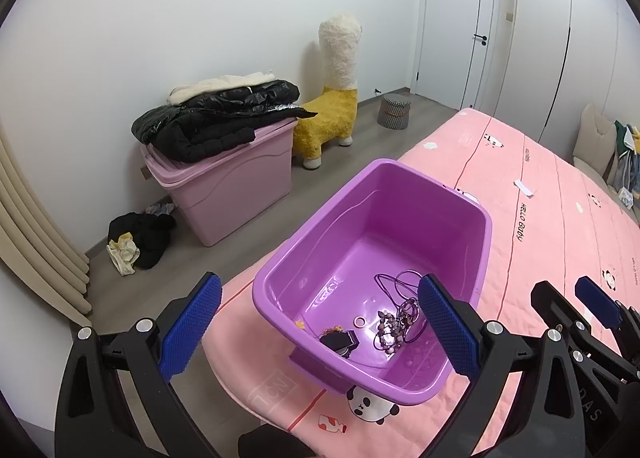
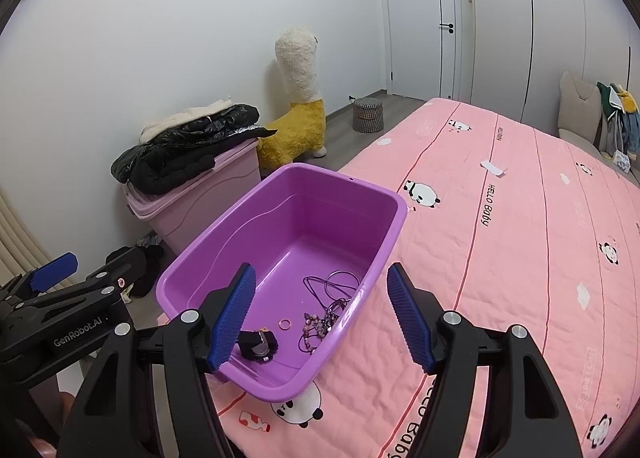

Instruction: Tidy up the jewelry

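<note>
Both the left gripper [image 1: 320, 324] and the right gripper [image 2: 322, 316] hang released and empty above the purple tub [image 2: 384, 194], where a light, limp, tangle-prone beaded necklace [image 2: 320, 324] likely wants pinching at its bunched middle.

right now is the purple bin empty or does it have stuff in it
Not empty. The purple bin holds tangled necklaces, a small ring and a black watch on its floor.

a grey wooden floor [image 1: 224, 258] is seen below plain white walls [image 1: 160, 18], with a white panel door [image 1: 456, 26] and a pink quilted bed [image 2: 520, 258].
</note>
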### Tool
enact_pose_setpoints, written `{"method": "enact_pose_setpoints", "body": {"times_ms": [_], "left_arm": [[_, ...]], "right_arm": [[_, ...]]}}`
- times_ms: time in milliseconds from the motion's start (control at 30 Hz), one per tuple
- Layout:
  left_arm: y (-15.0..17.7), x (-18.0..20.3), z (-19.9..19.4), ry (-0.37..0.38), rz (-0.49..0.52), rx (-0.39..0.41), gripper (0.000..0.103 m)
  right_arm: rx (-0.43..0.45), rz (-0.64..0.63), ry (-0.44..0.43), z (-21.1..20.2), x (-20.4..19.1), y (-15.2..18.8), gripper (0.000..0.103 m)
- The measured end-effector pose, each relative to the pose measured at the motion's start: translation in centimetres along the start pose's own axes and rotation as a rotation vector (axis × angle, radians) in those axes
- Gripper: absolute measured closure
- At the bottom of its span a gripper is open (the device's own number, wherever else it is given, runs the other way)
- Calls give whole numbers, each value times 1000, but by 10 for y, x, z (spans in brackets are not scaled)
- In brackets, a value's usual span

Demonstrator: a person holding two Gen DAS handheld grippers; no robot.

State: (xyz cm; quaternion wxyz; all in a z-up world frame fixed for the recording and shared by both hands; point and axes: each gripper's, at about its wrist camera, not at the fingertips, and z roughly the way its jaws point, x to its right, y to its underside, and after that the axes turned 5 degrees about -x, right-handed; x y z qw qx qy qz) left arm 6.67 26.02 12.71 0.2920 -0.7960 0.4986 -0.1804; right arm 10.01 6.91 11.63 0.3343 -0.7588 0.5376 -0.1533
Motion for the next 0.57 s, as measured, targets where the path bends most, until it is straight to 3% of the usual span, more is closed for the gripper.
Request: {"method": "enact_pose_setpoints", "body": {"times_ms": [567], "left_arm": [[-1, 1, -3, -12, -9, 14, 6]], "right_arm": [[0, -3, -1, -2, -2, 1, 38]]}}
